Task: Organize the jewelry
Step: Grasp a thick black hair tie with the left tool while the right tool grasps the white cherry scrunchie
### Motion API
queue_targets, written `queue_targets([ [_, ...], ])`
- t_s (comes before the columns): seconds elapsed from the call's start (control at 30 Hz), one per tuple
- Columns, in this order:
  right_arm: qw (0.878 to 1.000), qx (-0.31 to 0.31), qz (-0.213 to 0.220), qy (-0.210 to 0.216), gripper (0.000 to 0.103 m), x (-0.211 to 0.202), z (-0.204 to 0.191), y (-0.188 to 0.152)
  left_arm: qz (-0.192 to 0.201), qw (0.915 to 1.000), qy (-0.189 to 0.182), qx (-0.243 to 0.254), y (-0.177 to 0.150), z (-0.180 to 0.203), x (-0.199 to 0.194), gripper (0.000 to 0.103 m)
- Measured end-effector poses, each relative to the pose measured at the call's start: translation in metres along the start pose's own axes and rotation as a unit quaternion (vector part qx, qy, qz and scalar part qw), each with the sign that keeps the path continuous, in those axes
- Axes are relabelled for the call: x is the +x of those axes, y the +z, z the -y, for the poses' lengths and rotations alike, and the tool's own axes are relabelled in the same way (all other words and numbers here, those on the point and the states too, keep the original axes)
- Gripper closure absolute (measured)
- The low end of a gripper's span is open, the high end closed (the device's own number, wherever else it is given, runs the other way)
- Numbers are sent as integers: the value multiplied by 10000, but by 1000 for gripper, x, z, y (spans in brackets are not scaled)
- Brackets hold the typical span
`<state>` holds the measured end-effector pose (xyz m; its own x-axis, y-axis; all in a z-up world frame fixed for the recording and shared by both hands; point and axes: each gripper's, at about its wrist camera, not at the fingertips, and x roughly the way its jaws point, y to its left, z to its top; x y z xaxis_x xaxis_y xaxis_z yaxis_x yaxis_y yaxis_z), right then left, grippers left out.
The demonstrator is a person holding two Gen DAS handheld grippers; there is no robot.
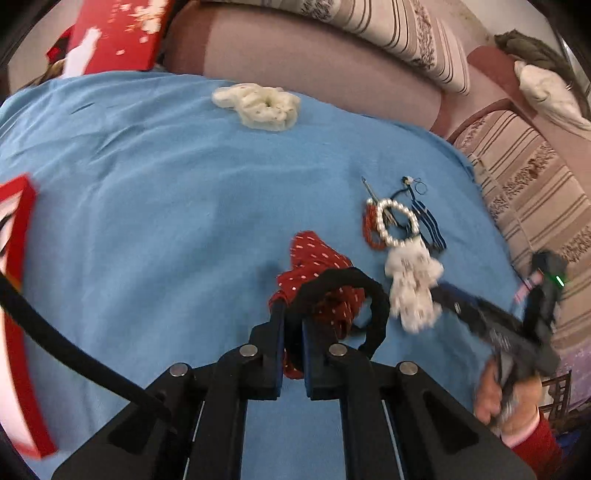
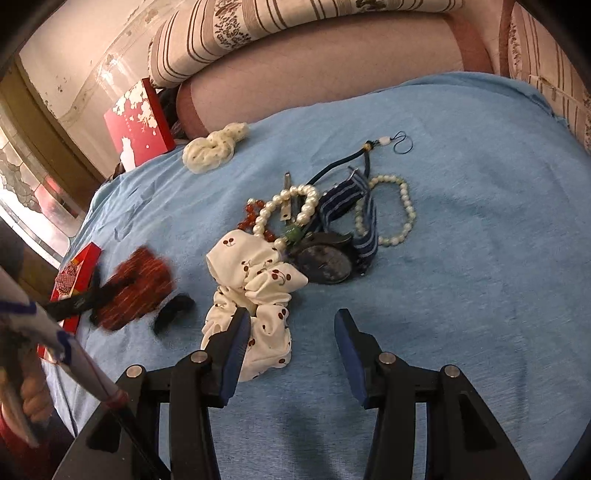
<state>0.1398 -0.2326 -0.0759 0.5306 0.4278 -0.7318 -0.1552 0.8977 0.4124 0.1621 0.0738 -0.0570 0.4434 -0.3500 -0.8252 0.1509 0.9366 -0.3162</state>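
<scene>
My left gripper [image 1: 293,325] is shut on a red dotted scrunchie [image 1: 317,266] and a black hair band [image 1: 354,291], held just above the blue cloth [image 1: 166,192]. In the right wrist view they blur at the left [image 2: 136,288]. My right gripper [image 2: 291,325] is open and empty, its left finger next to a white cherry-print scrunchie [image 2: 255,288]. Behind that lie a pearl bracelet [image 2: 291,206], a second pearl bracelet [image 2: 395,210], red beads [image 2: 251,218], a dark watch [image 2: 325,262] and a striped blue bow [image 2: 347,203].
A cream scrunchie [image 1: 262,103] lies at the far edge of the cloth. A red box lid [image 1: 114,33] leans at the back left. A red box [image 2: 75,277] sits at the left edge. Striped cushions [image 2: 295,22] run behind.
</scene>
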Motion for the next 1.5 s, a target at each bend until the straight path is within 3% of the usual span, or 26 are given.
queue_targets([
  [0.17, 9999, 34, 24, -105, 52, 0, -2, -3, 82, 9967, 705, -406, -20, -46, -5, 92],
  [0.33, 9986, 147, 244, -442, 47, -9, 3, -4, 372, 9895, 510, -1298, -22, -92, -15, 90],
  [0.5, 9948, 67, 428, -921, 46, -13, 7, -3, 717, 9844, 857, -1358, -19, -104, -25, 76],
  [0.6, 9957, 112, 441, -803, 46, -16, 8, -2, 684, 9850, 715, -1417, -18, -108, -20, 67],
  [0.8, 9983, 34, 429, -392, 39, -14, -1, -4, 464, 9910, 352, -1203, -21, -100, -8, 63],
  [1.07, 9983, -335, 168, -444, 39, 15, -18, -7, 368, 9928, 78, -1136, -23, -92, 1, 53],
  [1.13, 9982, -384, 178, -421, 45, 16, -19, -7, 339, 9922, -105, -1193, -22, -91, 3, 53],
  [1.17, 9984, -403, 132, -364, 62, 17, -19, -8, 324, 9919, -176, -1218, -23, -91, 4, 53],
  [1.2, 9986, -405, 74, -322, 76, 19, -19, -7, 311, 9918, -211, -1225, -23, -91, 4, 54],
  [1.23, 9987, -406, 57, -316, 80, 19, -19, -7, 287, 9918, -275, -1217, -23, -89, 5, 71],
  [1.3, 9987, -408, 22, -298, 89, 19, -19, -8, 147, 9916, -360, -1233, -23, -88, 10, 92],
  [1.5, 9985, -375, 123, -368, 92, 9, -18, -9, 490, 9909, 116, -1249, -21, -91, -6, 96],
])
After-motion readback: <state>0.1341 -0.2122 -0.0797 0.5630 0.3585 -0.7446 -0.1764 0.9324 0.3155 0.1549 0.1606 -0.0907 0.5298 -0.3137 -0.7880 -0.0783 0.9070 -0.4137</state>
